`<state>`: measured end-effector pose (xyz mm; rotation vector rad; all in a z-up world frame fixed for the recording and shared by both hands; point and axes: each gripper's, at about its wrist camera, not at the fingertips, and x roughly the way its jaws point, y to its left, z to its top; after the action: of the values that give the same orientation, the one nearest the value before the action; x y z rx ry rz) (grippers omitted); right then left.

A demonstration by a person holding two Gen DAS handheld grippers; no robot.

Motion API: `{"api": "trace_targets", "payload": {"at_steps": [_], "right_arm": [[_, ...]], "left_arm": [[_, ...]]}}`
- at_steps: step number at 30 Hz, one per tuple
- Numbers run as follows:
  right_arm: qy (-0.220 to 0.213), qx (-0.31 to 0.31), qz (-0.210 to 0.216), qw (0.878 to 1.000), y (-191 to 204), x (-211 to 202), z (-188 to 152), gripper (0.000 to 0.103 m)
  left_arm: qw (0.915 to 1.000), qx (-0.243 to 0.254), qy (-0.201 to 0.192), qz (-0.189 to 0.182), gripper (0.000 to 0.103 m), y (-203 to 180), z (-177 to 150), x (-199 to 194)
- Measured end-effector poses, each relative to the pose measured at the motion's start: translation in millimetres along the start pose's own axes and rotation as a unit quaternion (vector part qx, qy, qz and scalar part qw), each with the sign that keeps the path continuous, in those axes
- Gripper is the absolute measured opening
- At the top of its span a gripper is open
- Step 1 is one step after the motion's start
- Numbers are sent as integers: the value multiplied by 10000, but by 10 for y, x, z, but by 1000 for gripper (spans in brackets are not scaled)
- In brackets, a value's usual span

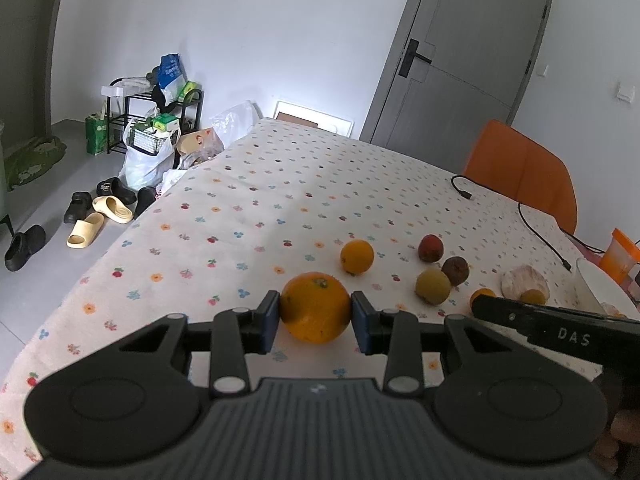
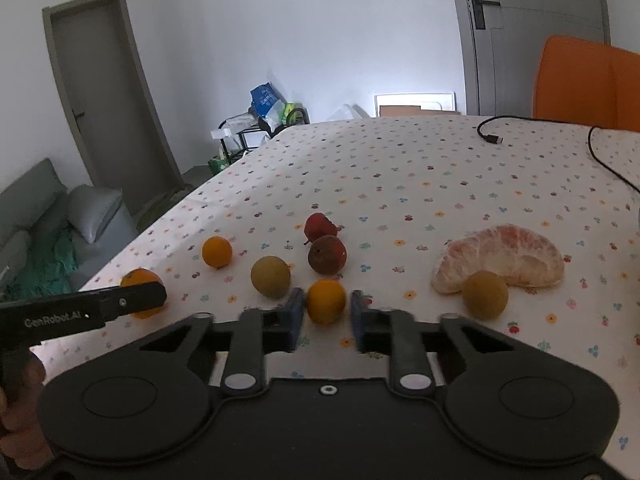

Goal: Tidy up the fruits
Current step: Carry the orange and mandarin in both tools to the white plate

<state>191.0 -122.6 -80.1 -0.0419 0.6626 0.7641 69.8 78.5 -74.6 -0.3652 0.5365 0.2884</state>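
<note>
My left gripper (image 1: 315, 316) is shut on a large orange (image 1: 316, 306) that rests on the flowered tablecloth (image 1: 260, 208). In the right wrist view, that orange (image 2: 140, 278) shows behind a left finger (image 2: 120, 302). My right gripper (image 2: 326, 312) is shut on a small orange (image 2: 326, 300) low on the cloth. Beyond it lie another orange (image 2: 217, 252), a greenish round fruit (image 2: 270, 277), two dark red fruits (image 2: 327, 254) and a peeled pomelo piece (image 2: 504, 262) with a brownish fruit (image 2: 485, 295) in front.
A black cable (image 2: 492, 136) trails over the far right of the table, with an orange chair (image 2: 584, 80) behind it. A white bowl (image 1: 596, 284) and an orange cup (image 1: 622, 256) stand at the right. The table edge drops off on the left toward shoes (image 1: 100, 212).
</note>
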Motion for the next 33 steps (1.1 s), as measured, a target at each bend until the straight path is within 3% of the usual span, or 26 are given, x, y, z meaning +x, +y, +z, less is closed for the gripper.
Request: {"api": "trace_targets", "payload": {"at_steps": [13, 33], "right_arm": [[-305, 41, -83, 9995, -223, -408, -81, 20], [-789, 475, -709, 9932, -721, -1140, -240, 20]], "left_arm": [[9989, 375, 20, -285, 37, -502, -59, 23], [9930, 770, -137, -885, 37, -1200, -71, -55]]}}
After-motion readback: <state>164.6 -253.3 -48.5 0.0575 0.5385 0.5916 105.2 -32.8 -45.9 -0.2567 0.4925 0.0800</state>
